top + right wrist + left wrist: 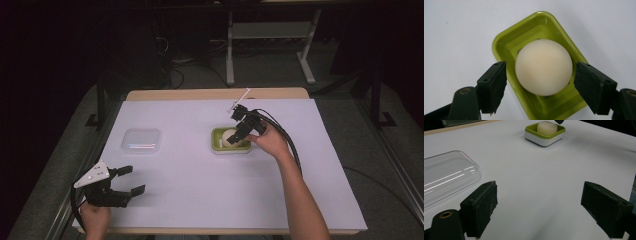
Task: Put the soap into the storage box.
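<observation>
One soap [543, 67] in one green dish [506, 42], right claw [539, 82] open astride it, left claw [539, 205] open, empty.

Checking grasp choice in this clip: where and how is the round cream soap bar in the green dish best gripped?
Probably across the widest curved flanks of the round cream soap bar, coming from above. It stands proud of the green dish and the right gripper already straddles it, jaws open.

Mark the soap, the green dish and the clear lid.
soap [543, 67], right gripper view, middle of its rounded top.
green dish [506, 42], right gripper view, bare rim at its upper left.
clear lid [142, 140], high view, centre of the flat top.
</observation>
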The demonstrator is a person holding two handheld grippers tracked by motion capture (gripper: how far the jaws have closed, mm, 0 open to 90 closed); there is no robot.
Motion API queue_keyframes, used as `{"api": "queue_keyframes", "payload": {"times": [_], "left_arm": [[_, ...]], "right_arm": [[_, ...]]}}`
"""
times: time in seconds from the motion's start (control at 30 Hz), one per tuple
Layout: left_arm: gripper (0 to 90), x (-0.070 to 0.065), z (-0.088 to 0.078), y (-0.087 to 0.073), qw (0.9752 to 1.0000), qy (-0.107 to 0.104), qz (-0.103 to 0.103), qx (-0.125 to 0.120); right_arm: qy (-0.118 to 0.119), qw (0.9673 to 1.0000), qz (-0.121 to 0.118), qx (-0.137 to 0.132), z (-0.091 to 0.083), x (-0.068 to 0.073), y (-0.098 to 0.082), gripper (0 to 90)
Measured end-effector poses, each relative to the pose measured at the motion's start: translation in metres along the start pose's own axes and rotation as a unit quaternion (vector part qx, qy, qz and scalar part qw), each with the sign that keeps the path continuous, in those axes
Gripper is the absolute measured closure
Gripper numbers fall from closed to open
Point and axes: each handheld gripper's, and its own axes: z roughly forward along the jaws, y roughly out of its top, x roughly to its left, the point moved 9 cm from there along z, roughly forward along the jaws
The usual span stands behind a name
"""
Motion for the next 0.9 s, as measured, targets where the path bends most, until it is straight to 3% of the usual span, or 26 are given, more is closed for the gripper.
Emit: {"api": "queue_keyframes", "payload": {"times": [0.5, 0.9], "left_arm": [[13.1, -0.001, 0.001, 0.000, 1.0000, 0.000, 0.002, 0.004], [13.1, -0.001, 0.001, -0.001, 0.9999, 0.000, 0.010, 0.006]], "right_arm": [[0.009, 0.9994, 0.004, -0.034, -0.026, 0.017, -0.029, 24.6], [0.006, 0.9986, 0.004, -0.053, -0.041, 0.036, -0.066, 25.1]]}}
